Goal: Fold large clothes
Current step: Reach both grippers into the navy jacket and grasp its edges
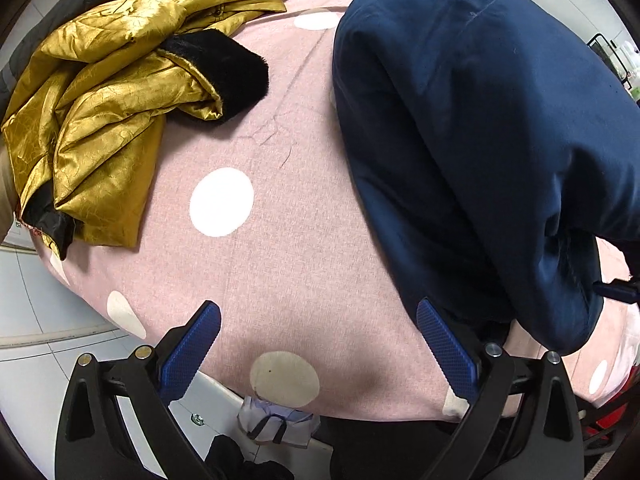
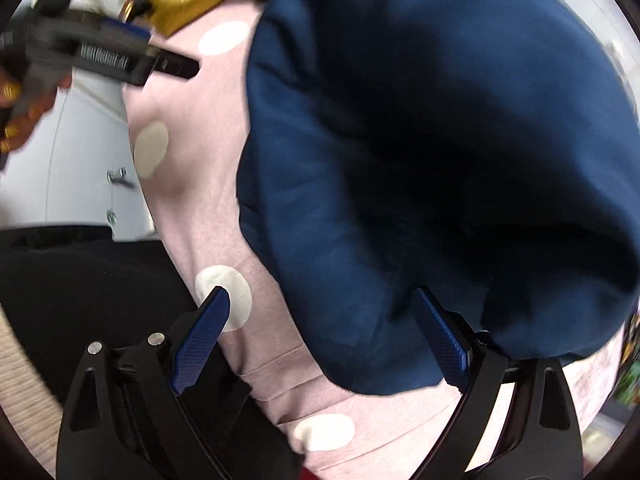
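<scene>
A large navy blue garment lies folded over in a thick bundle on the right of the pink polka-dot bed cover. My left gripper is open over the cover's near edge, its right finger beside the garment's lower edge. My right gripper is open and empty, its right finger against the navy garment, its left finger over the pink cover. The left gripper also shows blurred at the upper left of the right wrist view.
A crumpled gold jacket with black fur trim lies on the cover's left side. White floor tiles lie beyond the bed's left edge. A small pale bag and dark items sit below the near edge.
</scene>
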`<state>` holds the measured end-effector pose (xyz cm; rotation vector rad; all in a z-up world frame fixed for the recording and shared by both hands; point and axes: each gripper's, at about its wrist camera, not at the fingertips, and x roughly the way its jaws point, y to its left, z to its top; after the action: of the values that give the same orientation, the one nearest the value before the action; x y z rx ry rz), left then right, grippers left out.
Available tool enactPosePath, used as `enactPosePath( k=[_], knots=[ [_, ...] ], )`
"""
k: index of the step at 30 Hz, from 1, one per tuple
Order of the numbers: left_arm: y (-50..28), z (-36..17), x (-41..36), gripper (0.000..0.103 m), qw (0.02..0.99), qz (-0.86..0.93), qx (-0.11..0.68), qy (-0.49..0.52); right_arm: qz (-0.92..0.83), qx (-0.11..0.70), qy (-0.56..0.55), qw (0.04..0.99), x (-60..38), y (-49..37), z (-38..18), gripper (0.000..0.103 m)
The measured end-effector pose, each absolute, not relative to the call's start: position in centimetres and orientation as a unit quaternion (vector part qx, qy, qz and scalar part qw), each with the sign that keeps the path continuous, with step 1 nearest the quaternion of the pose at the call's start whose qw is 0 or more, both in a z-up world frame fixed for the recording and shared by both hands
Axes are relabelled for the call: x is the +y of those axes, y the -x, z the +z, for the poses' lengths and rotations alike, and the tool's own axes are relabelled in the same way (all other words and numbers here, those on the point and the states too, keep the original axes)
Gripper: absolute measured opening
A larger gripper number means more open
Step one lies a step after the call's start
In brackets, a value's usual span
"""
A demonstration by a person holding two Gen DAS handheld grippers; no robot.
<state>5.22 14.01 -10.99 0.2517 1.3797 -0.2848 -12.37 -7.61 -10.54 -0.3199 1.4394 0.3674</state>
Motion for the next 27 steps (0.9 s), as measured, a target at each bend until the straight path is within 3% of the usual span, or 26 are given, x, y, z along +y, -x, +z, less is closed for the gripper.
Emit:
enactPosePath(
  k=[8, 13, 19, 20, 21, 24, 27],
  knots=[
    [-5.0, -11.4, 15.5, 0.097, 0.752, -0.110, 0.641, -0.106, 0.164, 0.661, 0.196, 0.705, -5.3, 14.1, -12.8, 0.091],
    [-4.7, -11.3, 15.9, 0.097, 0.757, -0.111, 0.636, -0.101, 0.181, 0.610, 0.213, 0.741, -3.7, 14.3, -11.5, 0.091],
    [-4.3, -12.0, 15.5, 0.097, 0.754, -0.126, 0.641, -0.072, 0.116, 0.594, 0.299, 0.738, -3.2, 11.5, -16.3, 0.091],
    [-4.3, -12.2, 15.3, 0.097, 0.754, -0.127, 0.640, -0.074, 0.111, 0.583, 0.314, 0.741, -3.0, 11.5, -16.5, 0.087],
    [-4.2, -12.3, 15.1, 0.097, 0.755, -0.130, 0.639, -0.076, 0.099, 0.566, 0.335, 0.747, -3.0, 11.4, -16.7, 0.058],
    [-3.9, -12.5, 14.7, 0.097, 0.758, -0.131, 0.633, -0.086, 0.108, 0.563, 0.282, 0.770, -4.4, 10.1, -14.9, 0.023],
    [-3.9, -12.3, 14.5, 0.097, 0.763, -0.136, 0.626, -0.085, 0.075, 0.552, 0.120, 0.822, -9.9, 7.2, -9.8, 0.016]
  ],
)
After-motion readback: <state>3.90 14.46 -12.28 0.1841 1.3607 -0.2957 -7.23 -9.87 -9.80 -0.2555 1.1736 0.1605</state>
